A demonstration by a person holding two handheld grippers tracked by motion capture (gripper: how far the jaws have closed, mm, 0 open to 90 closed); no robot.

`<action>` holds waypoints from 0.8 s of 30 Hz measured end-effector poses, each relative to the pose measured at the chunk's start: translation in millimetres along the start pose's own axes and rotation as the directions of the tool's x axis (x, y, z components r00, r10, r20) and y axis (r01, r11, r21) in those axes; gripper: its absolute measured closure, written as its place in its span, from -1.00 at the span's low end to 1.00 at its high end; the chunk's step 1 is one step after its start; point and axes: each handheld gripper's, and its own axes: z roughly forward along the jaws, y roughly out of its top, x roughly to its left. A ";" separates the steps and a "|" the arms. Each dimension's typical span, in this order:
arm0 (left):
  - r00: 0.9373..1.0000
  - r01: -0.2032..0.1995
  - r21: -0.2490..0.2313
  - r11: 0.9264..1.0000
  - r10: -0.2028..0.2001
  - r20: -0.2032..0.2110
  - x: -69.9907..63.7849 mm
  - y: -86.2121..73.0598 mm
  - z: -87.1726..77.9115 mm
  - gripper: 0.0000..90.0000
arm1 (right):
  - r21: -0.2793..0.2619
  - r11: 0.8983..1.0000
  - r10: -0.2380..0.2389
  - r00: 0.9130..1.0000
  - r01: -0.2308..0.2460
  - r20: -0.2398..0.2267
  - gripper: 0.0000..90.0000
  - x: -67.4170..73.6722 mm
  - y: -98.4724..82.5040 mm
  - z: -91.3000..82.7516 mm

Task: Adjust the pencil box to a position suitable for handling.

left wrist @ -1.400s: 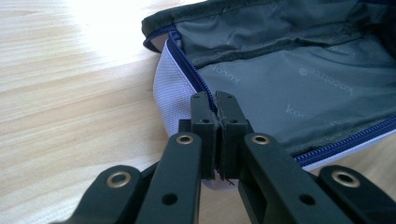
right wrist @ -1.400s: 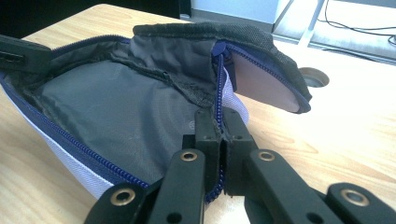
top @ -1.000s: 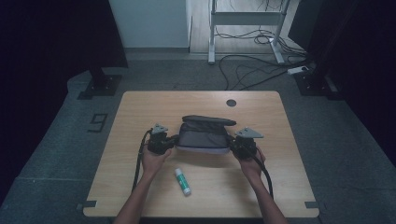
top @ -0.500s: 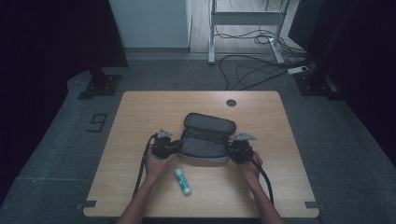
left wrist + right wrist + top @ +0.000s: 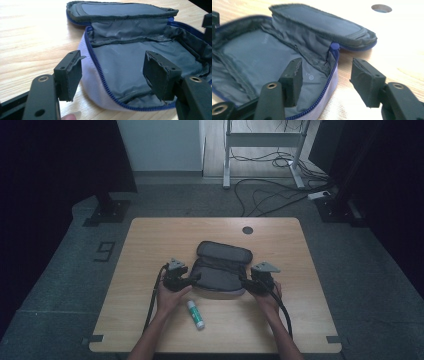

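A grey fabric pouch (image 5: 220, 270) with a blue zipper lies unzipped on the wooden table (image 5: 150, 240), its lid flap folded back toward the far side. My left gripper (image 5: 196, 279) stands at the pouch's left end and my right gripper (image 5: 243, 282) at its right end. Both have just been opening. In the left gripper view the left gripper (image 5: 113, 72) straddles the zipper rim of the pouch (image 5: 130, 57) without its pads touching it. In the right gripper view the right gripper (image 5: 327, 80) likewise straddles the rim of the pouch (image 5: 262, 55), pads apart from it.
A white glue stick (image 5: 195, 314) with a green cap lies on the table in front of the pouch, between the person's forearms. A round cable hole (image 5: 247, 230) sits near the table's far edge. Cables and a desk frame lie on the floor beyond.
Both grippers were shut on the pouch's ends and have opened and let go. The pouch has dropped flat and spread open, with its lid fallen back.
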 end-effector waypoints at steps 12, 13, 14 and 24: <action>1.000 -0.028 0.021 0.999 0.028 -0.004 9.6 -3.8 -20.9 -0.33 | -0.061 0.997 -0.053 0.998 0.051 -0.034 -0.20 16.7 3.5 -21.9; 1.000 -0.030 0.017 0.999 0.030 -0.007 9.0 -4.0 -23.5 -0.33 | -0.069 0.996 -0.054 0.998 0.051 -0.042 -0.19 18.3 3.7 -25.4; 1.000 -0.030 0.017 0.999 0.030 -0.007 9.0 -4.0 -23.5 -0.33 | -0.069 0.996 -0.054 0.998 0.051 -0.042 -0.19 18.3 3.7 -25.4; 0.999 -0.024 0.005 1.000 0.025 -0.034 8.7 -10.3 -47.9 -0.36 | -0.096 0.992 -0.097 0.984 0.083 -0.149 -0.17 41.7 1.6 -47.3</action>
